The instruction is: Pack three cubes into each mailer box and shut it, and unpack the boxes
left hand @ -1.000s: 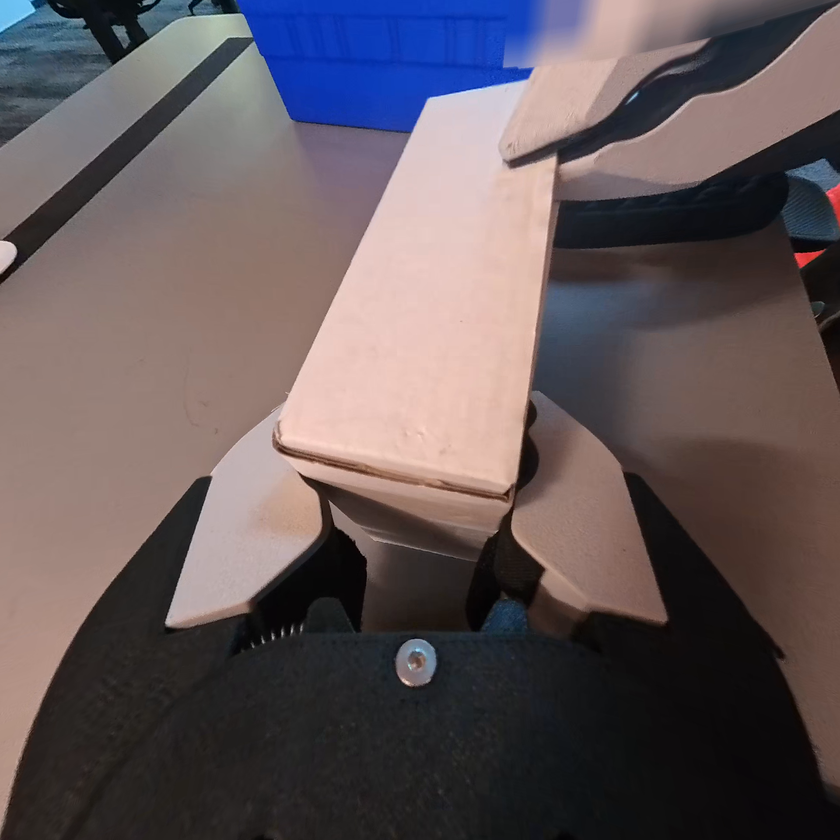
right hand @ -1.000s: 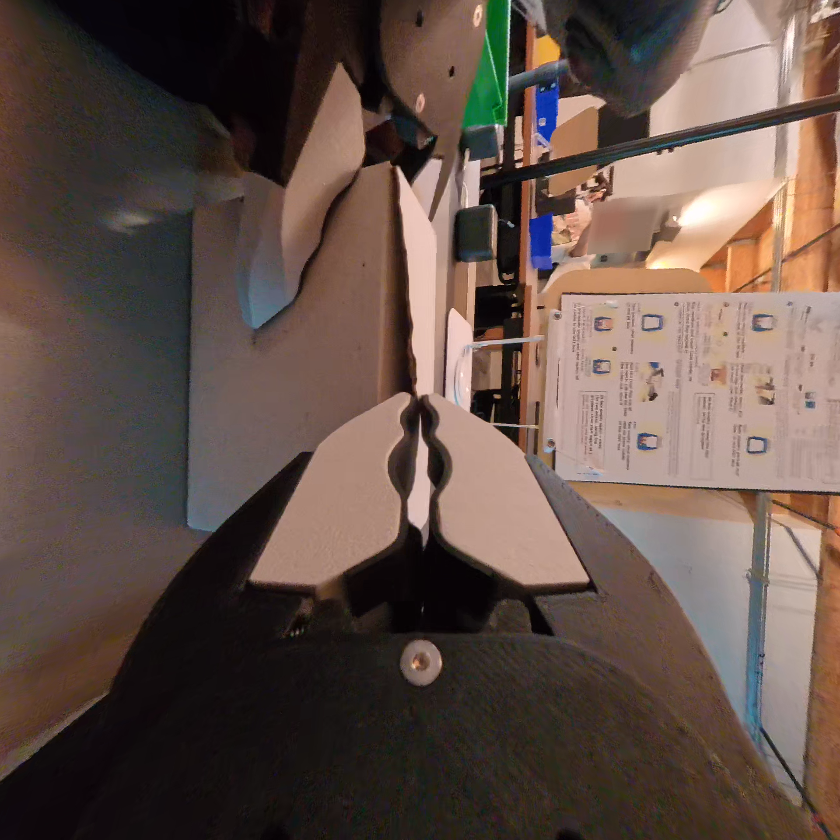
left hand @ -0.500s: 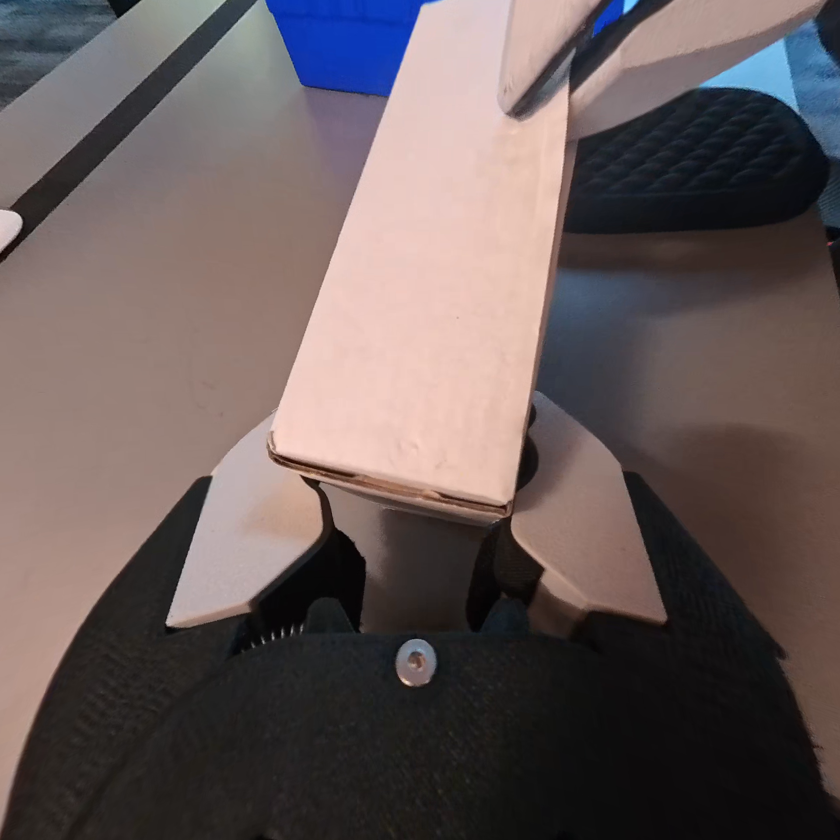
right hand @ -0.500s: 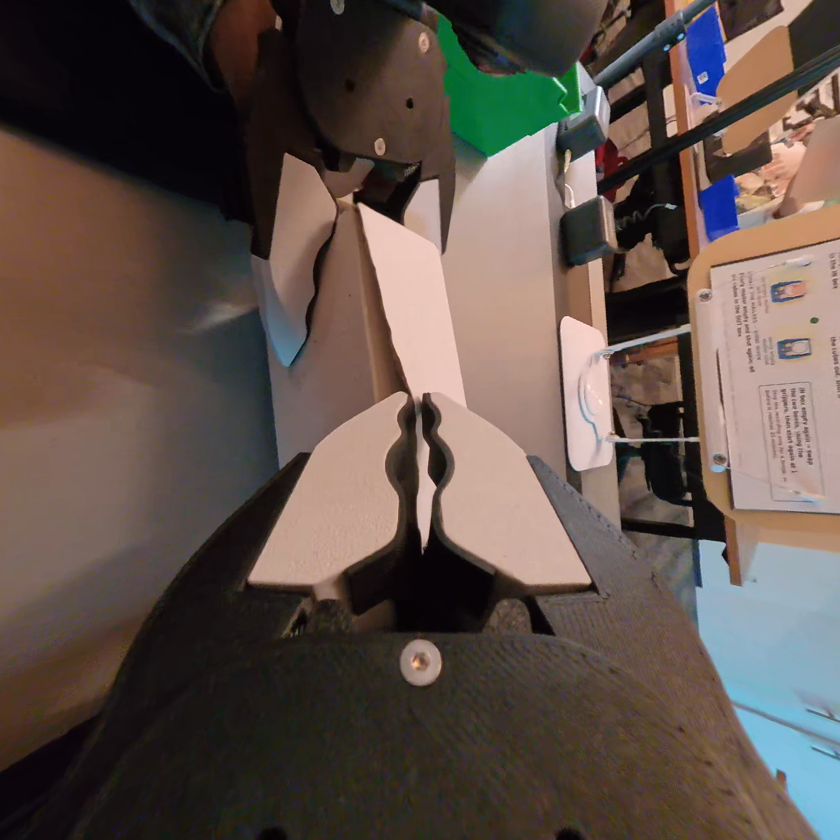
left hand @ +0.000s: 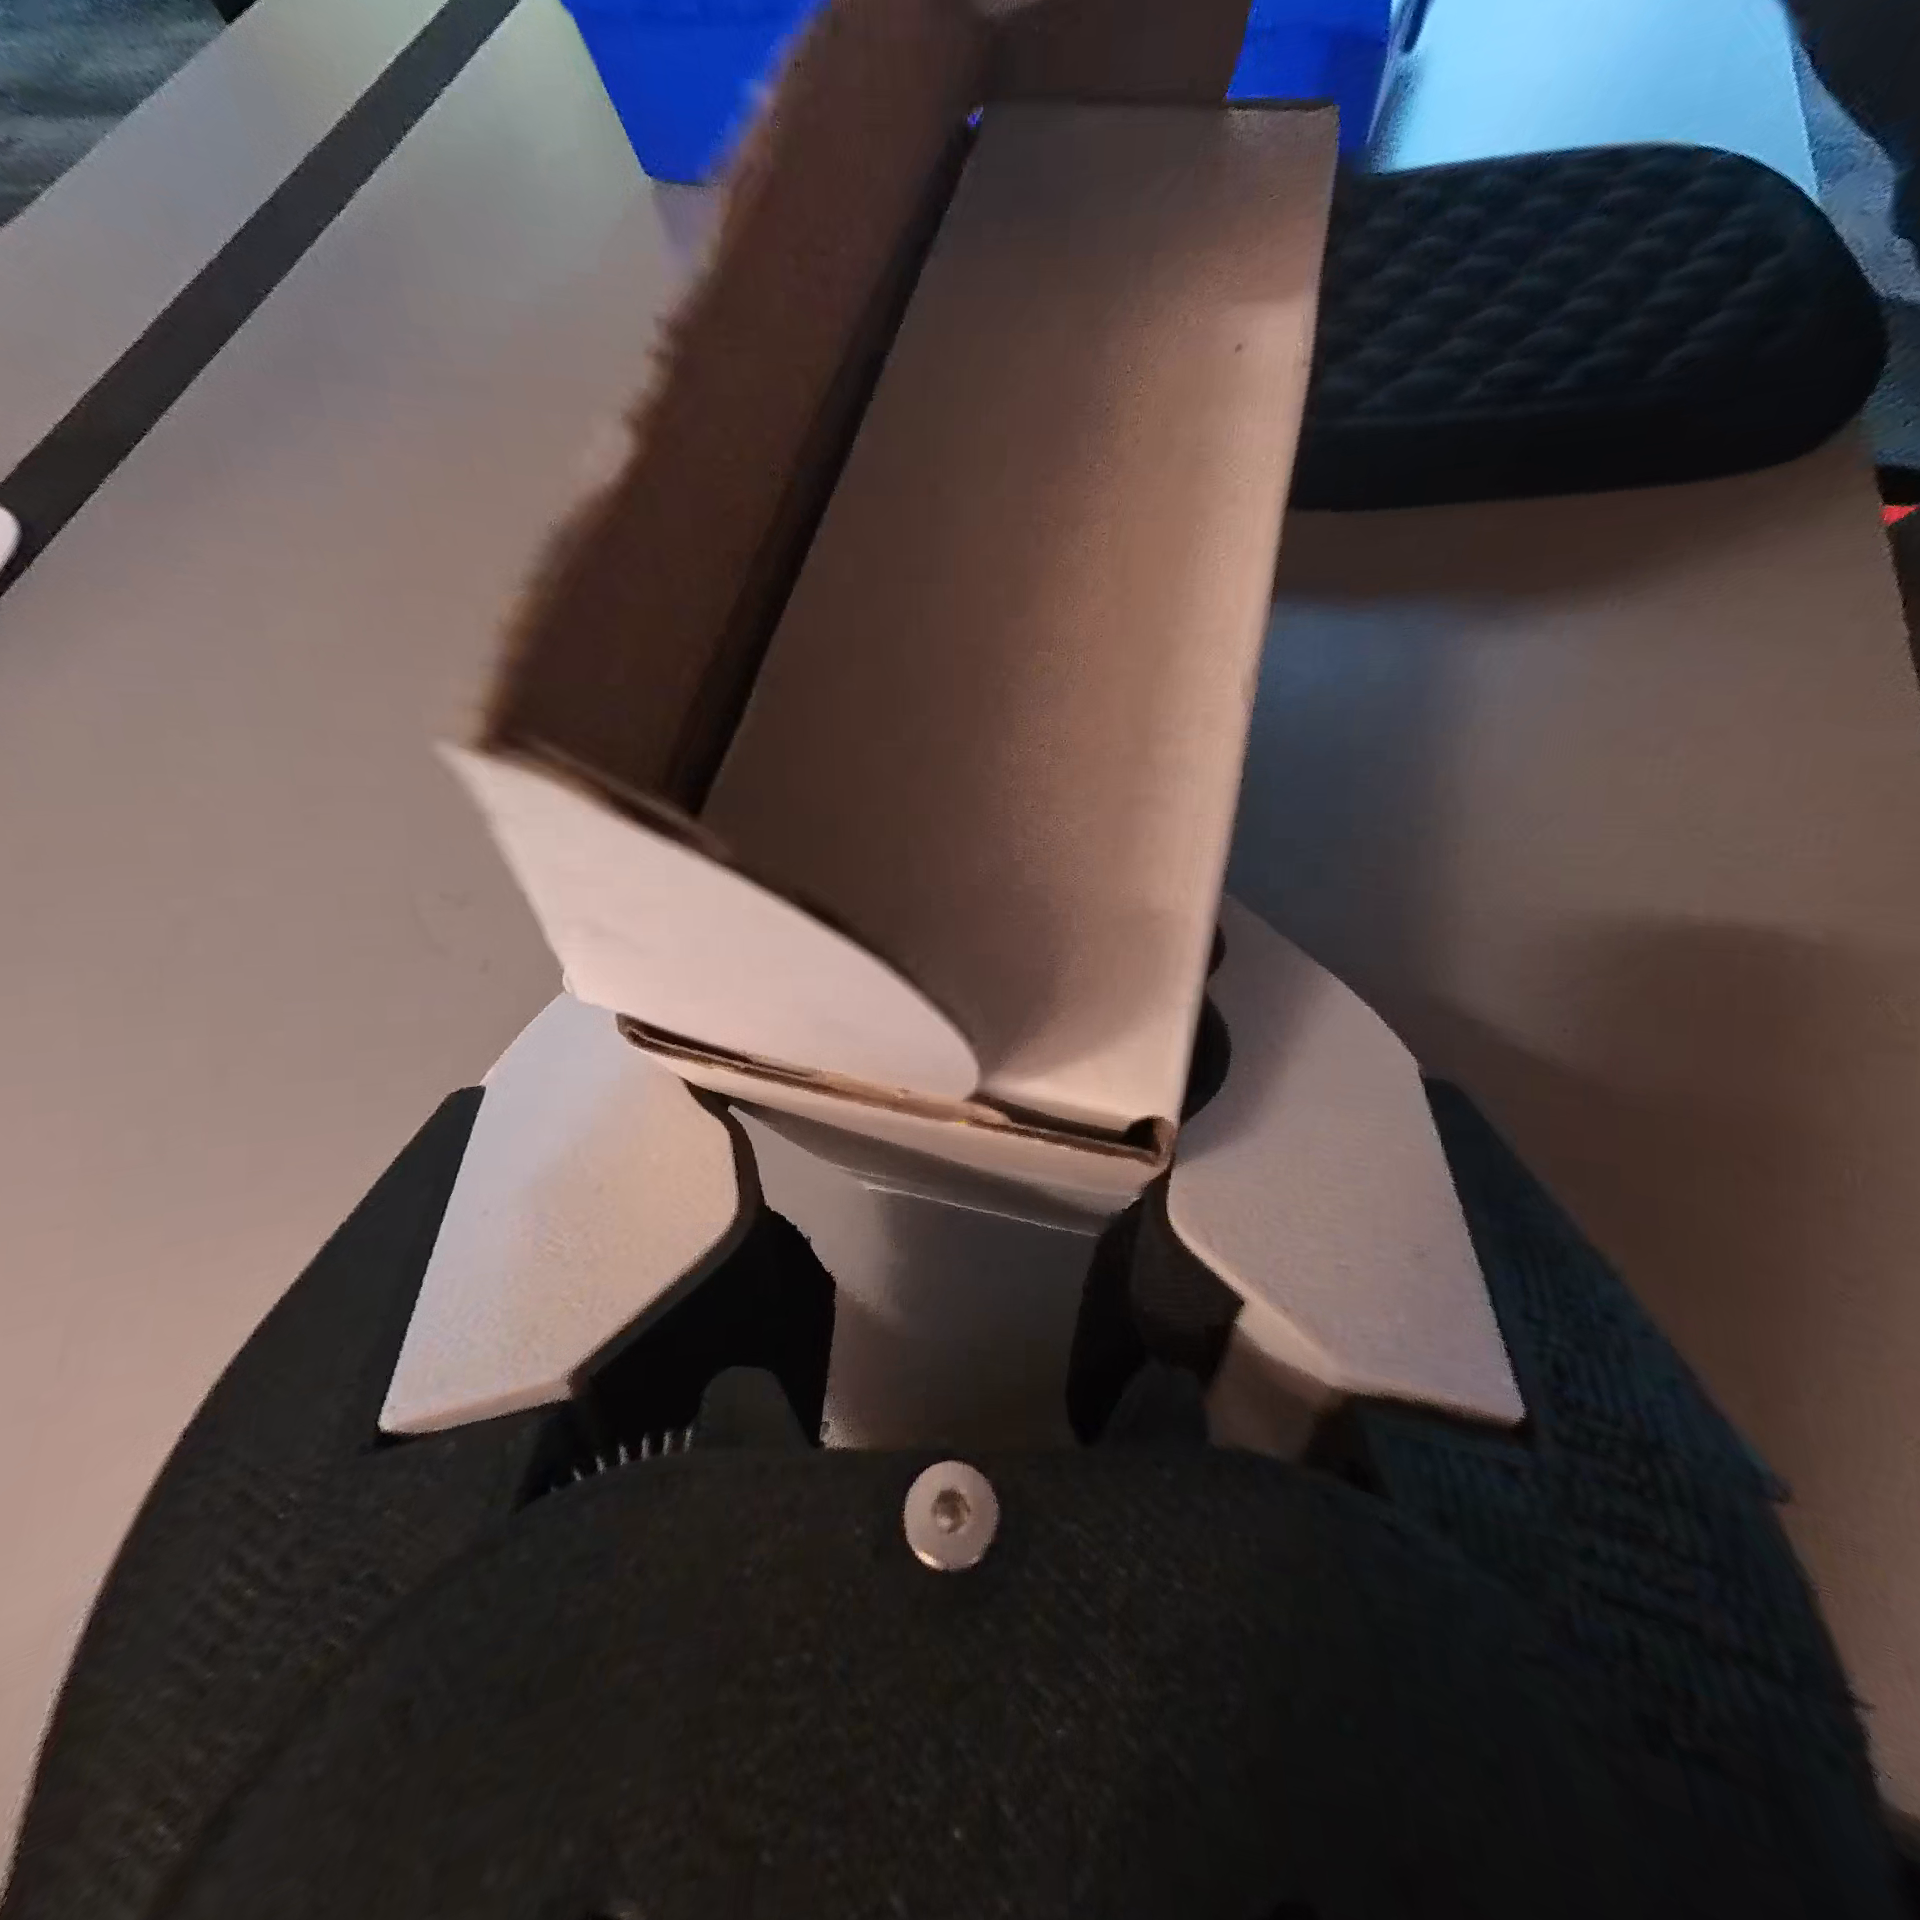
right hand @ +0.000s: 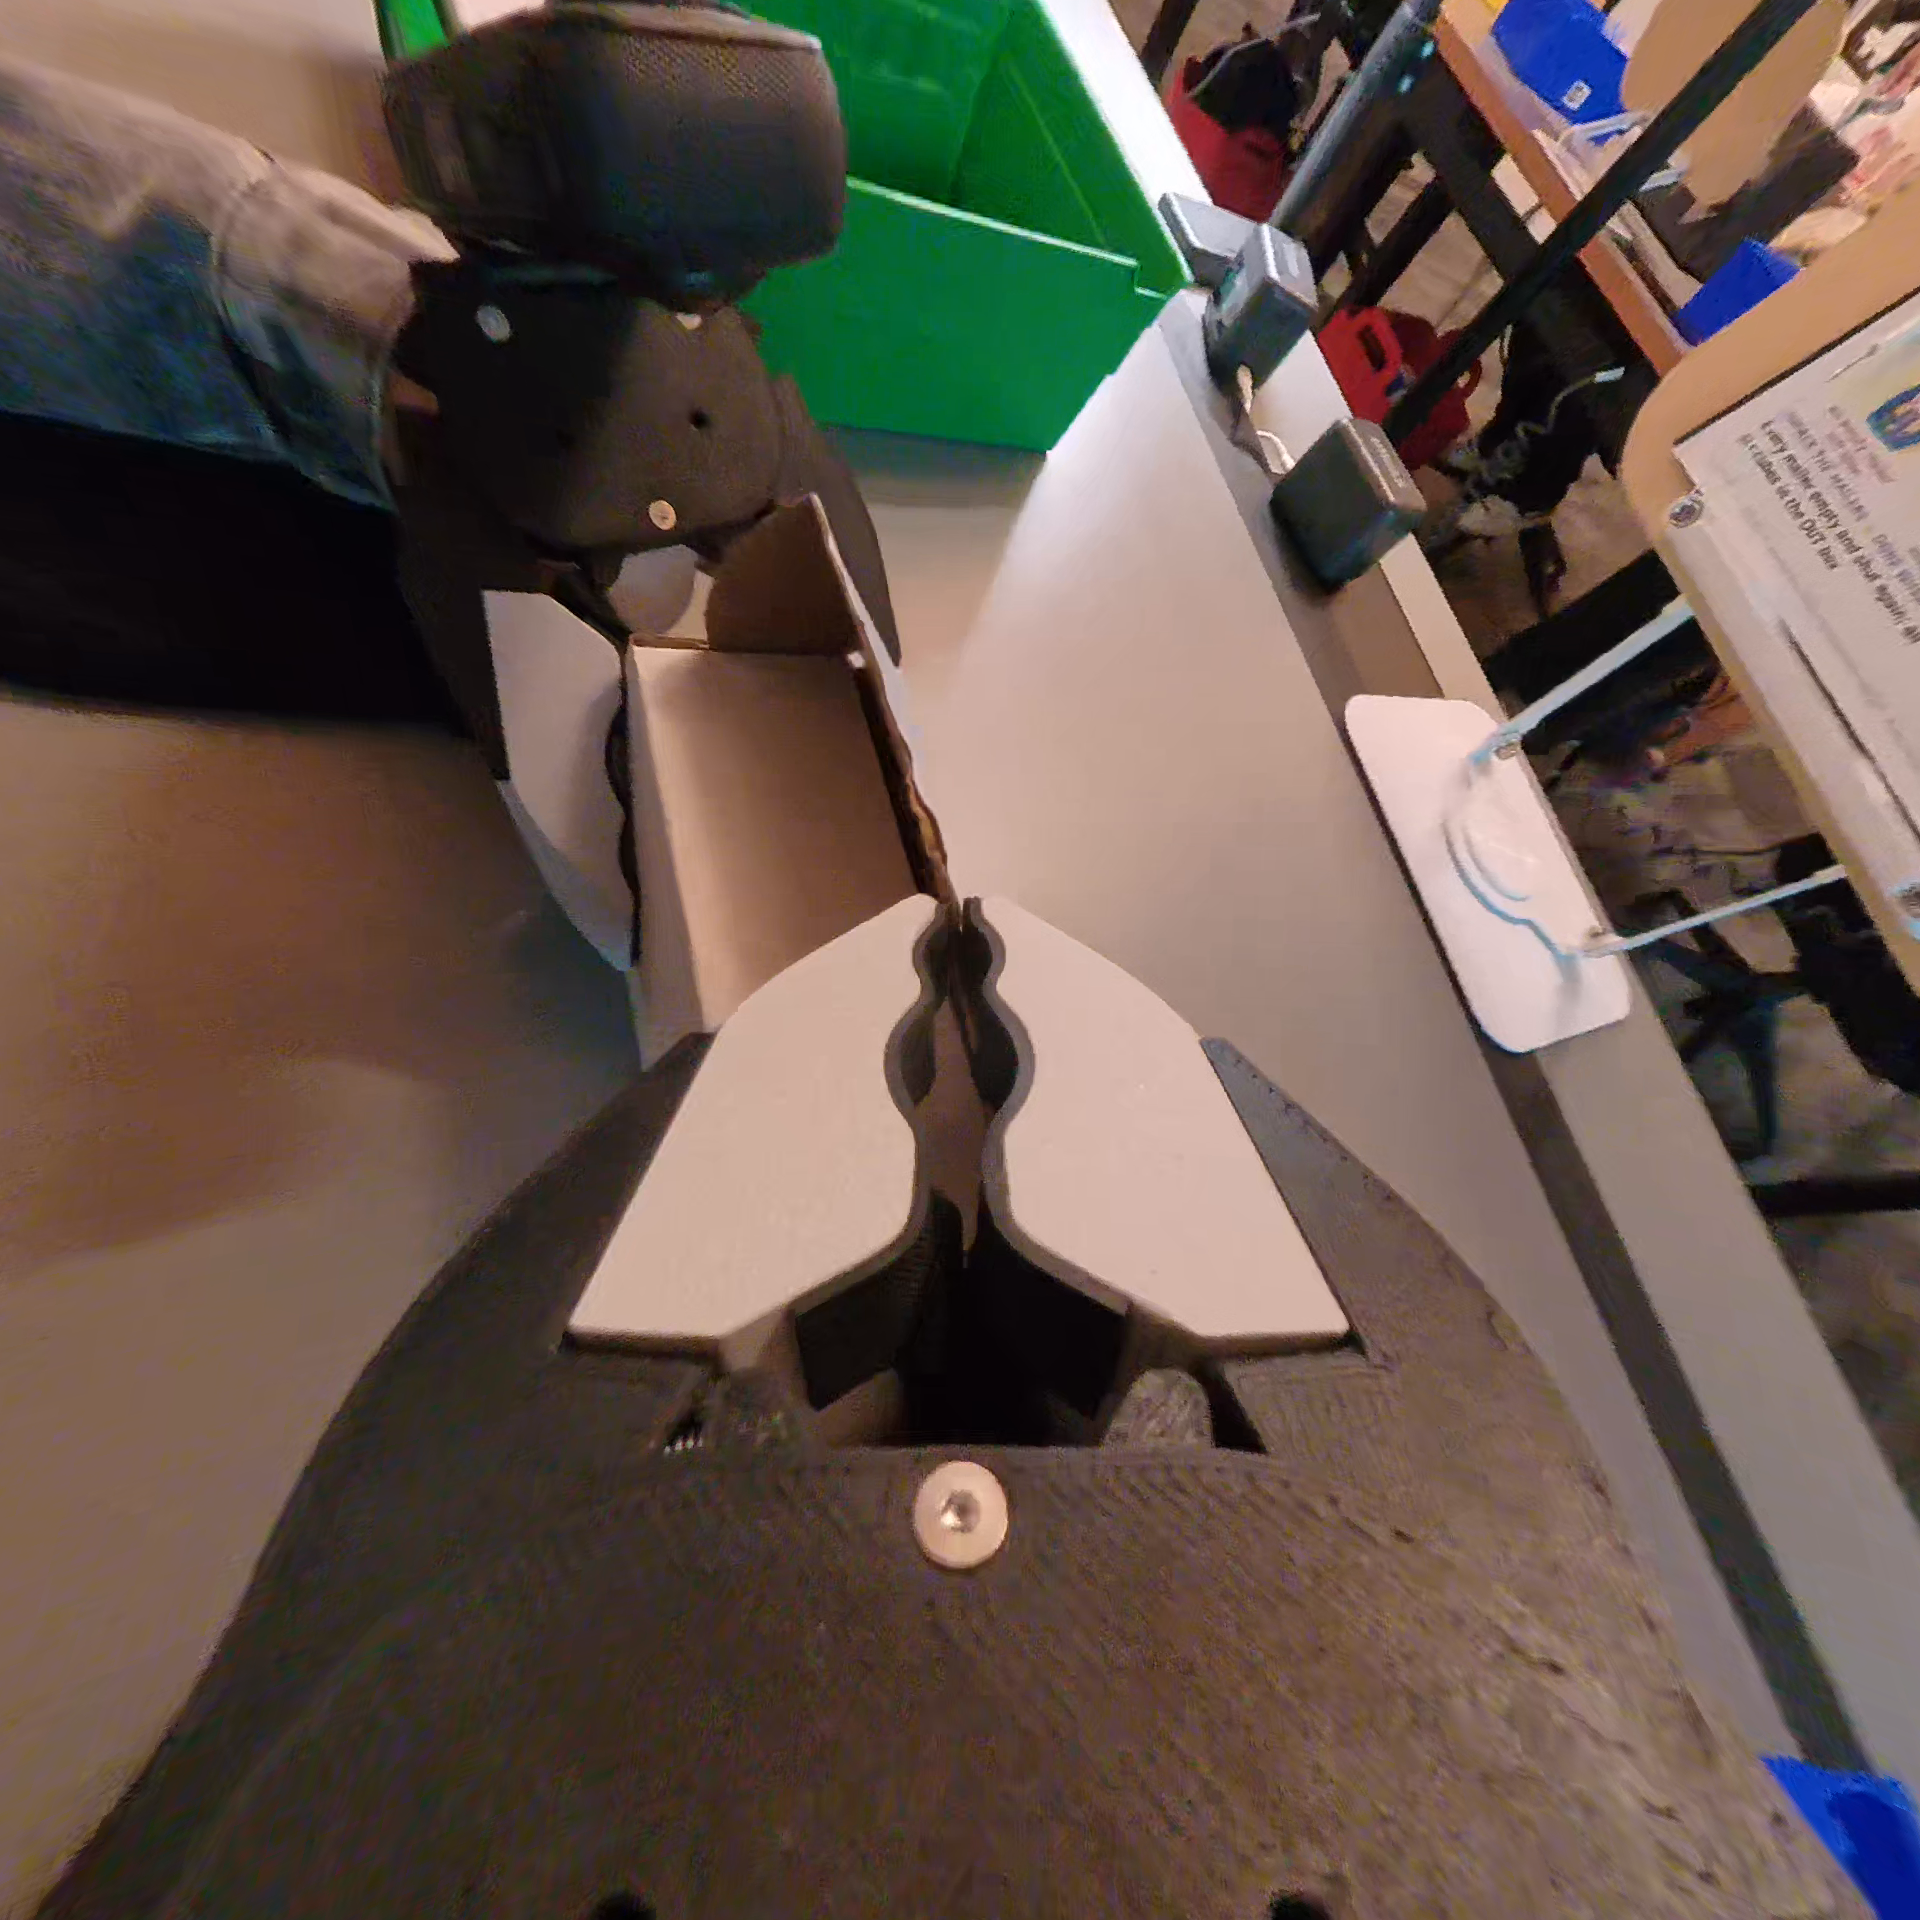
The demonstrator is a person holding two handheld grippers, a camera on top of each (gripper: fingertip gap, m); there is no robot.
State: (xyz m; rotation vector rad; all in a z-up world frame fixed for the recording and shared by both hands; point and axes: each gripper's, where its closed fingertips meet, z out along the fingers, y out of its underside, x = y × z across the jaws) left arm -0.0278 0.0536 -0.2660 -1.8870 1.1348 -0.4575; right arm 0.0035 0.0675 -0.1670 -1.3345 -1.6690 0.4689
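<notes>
Mailer box (left hand: 997,644), lid raised, its near end clamped between the jaws of the left gripper (left hand: 904,1132); right gripper (right hand: 961,935) pinched shut on the lid's edge (right hand: 894,748) just ahead of its tips; box interior and any cubes hidden; far end cut off.

The white mailer box (left hand: 997,644) is now open where a second ago it was shut. Its lid (right hand: 883,717) has swung up along the left edge, exposing the brown cardboard inner face, and a rounded side flap (left hand: 727,935) now stands free at the near end. The right gripper (right hand: 961,1023), previously turned on its side, has rotated closer to level, lifting the lid it pinches.
</notes>
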